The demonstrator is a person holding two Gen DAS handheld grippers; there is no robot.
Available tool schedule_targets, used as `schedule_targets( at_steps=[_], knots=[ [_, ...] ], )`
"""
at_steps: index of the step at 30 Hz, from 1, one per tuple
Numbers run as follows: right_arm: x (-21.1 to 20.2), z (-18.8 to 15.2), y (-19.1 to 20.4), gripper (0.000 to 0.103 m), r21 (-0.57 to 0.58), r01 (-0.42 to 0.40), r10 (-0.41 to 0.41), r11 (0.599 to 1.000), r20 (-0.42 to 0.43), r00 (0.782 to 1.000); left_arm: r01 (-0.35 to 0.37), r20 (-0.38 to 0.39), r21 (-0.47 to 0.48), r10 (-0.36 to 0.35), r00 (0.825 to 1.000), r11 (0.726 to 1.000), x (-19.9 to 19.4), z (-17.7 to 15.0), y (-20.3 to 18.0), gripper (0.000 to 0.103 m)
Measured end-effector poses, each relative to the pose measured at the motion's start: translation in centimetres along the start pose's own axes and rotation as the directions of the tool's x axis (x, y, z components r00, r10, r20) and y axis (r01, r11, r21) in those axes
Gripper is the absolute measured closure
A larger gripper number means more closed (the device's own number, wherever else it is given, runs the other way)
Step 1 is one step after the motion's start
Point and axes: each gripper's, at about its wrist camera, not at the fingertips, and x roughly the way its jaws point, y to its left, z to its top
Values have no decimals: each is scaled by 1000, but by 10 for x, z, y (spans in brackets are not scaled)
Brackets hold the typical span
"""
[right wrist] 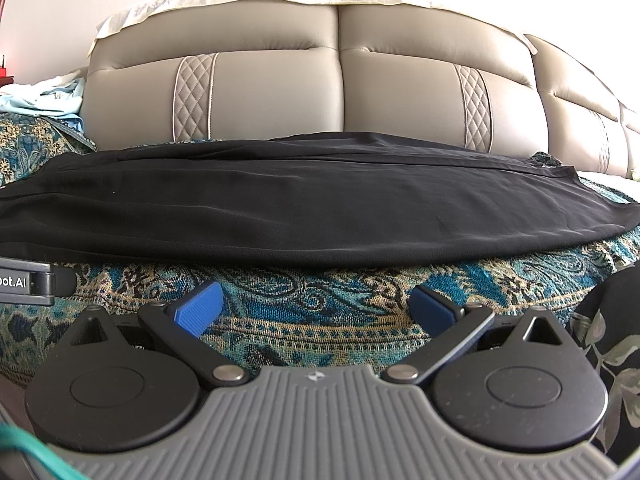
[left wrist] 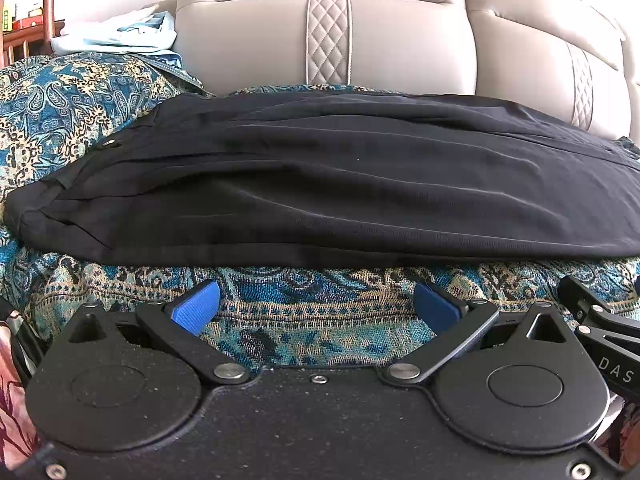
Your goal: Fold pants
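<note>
Black pants (left wrist: 340, 184) lie folded lengthwise across the sofa seat, waist end at the left with a small button showing. They also span the right wrist view (right wrist: 312, 204), with the leg ends at the right. My left gripper (left wrist: 316, 304) is open and empty, just in front of the pants' near edge, over the patterned cover. My right gripper (right wrist: 316, 304) is open and empty, also a little short of the near edge. The right gripper's body shows at the right edge of the left wrist view (left wrist: 604, 328).
A blue and gold paisley cover (left wrist: 80, 92) lies over the seat (right wrist: 320, 316). The beige leather sofa back (right wrist: 340, 92) rises behind the pants. Light blue clothes (left wrist: 120, 36) are piled at the far left. Floral fabric (right wrist: 608, 344) is at the right.
</note>
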Motion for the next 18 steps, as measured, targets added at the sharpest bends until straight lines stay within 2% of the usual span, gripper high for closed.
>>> schedule_targets(
  at_steps=[18],
  knots=[
    [-1, 0, 0, 0, 0, 0, 0, 1000, 3, 1000, 0, -3, 0, 0, 1000, 1000, 1, -1, 0, 0]
  ],
)
